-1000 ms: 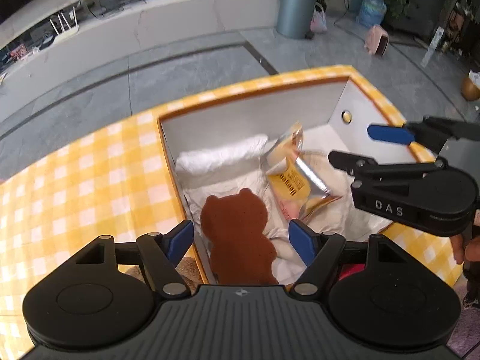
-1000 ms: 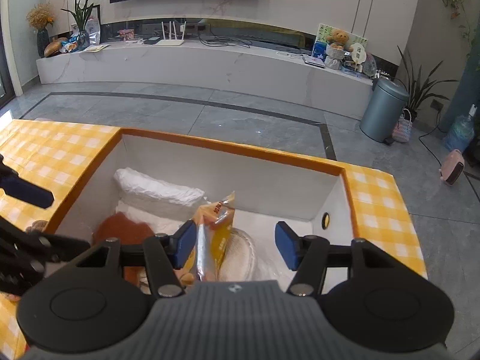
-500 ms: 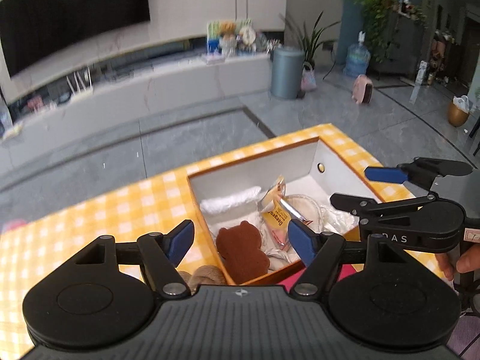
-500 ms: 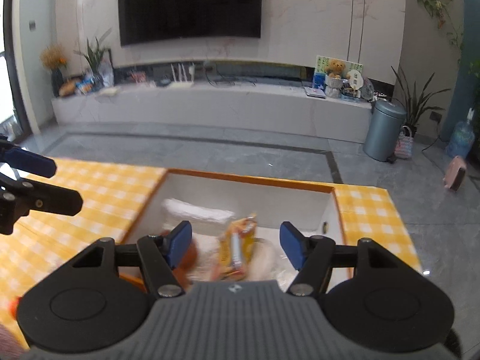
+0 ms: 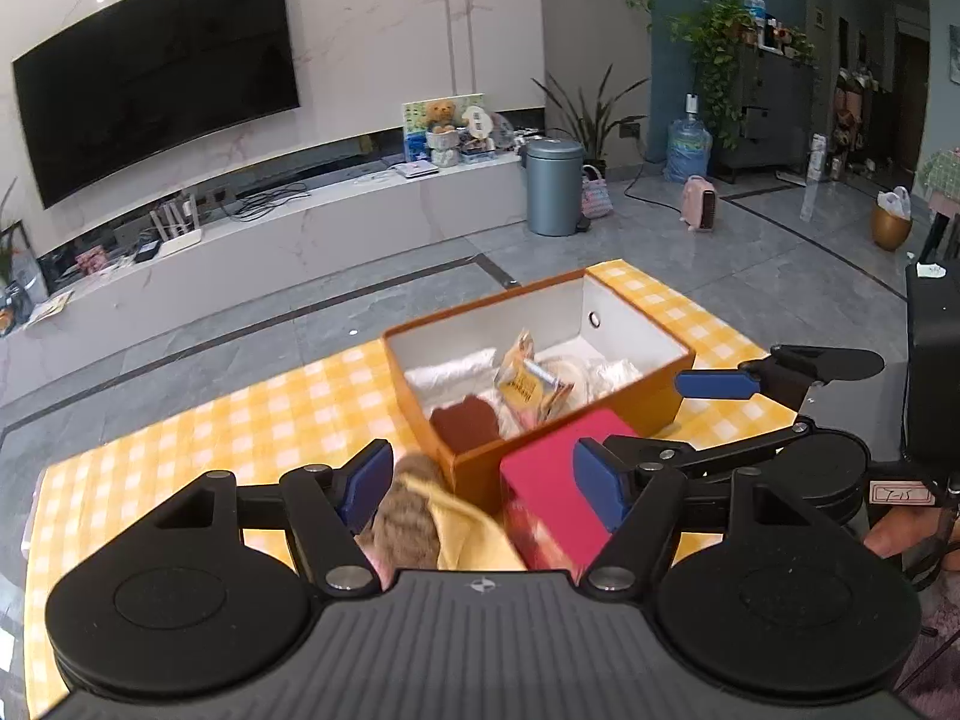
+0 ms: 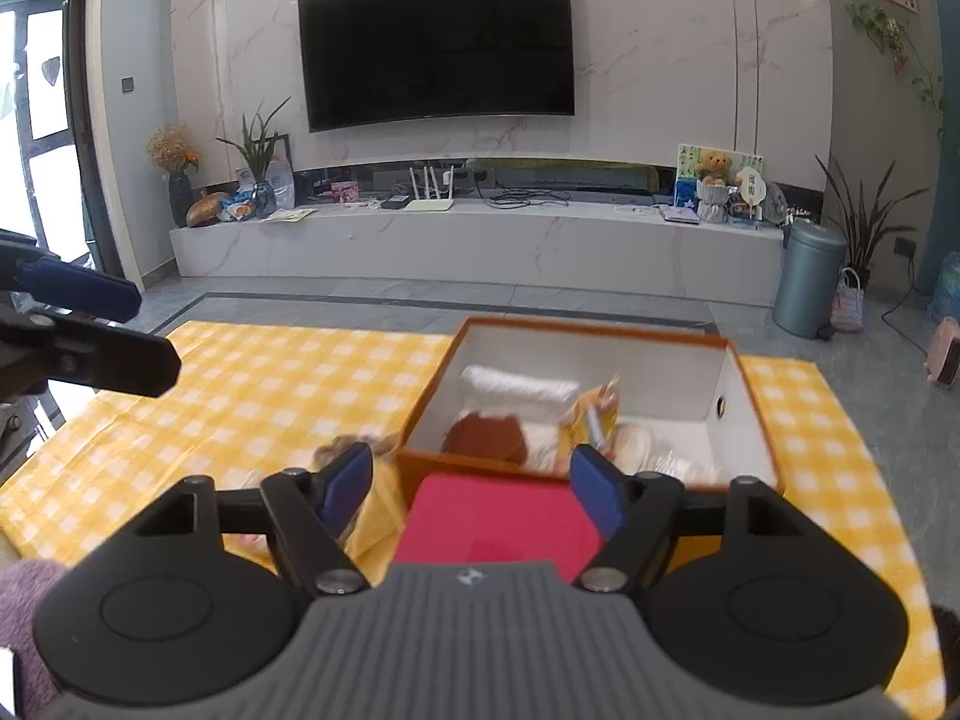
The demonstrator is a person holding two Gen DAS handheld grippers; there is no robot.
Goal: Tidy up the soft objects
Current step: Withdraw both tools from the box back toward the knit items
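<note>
Since a second ago both grippers have pulled up and back from inside the orange box [image 5: 624, 414], so the whole box and the yellow checked cloth [image 5: 240, 420] now show. The left gripper [image 5: 483, 483] and the right gripper [image 6: 471, 483] hover with jaws apart and nothing between them.

The box sits on the far right of the cloth. Inside lie a brown bear-shaped plush [image 5: 465, 420] at the near left, a rolled white towel [image 5: 450, 371] along the far left wall, a yellow snack packet [image 5: 528, 381] standing in the middle, and pale wrapped items to its right.

Still outside, just near the box's front wall, are a red box [image 6: 498, 519] and a tan knitted toy with yellow cloth [image 5: 414, 516]. The next pick is probably the toy: come down over its bulk, close on the knit rather than the loose cloth, and lift clear of the rim before dropping it in.
</note>
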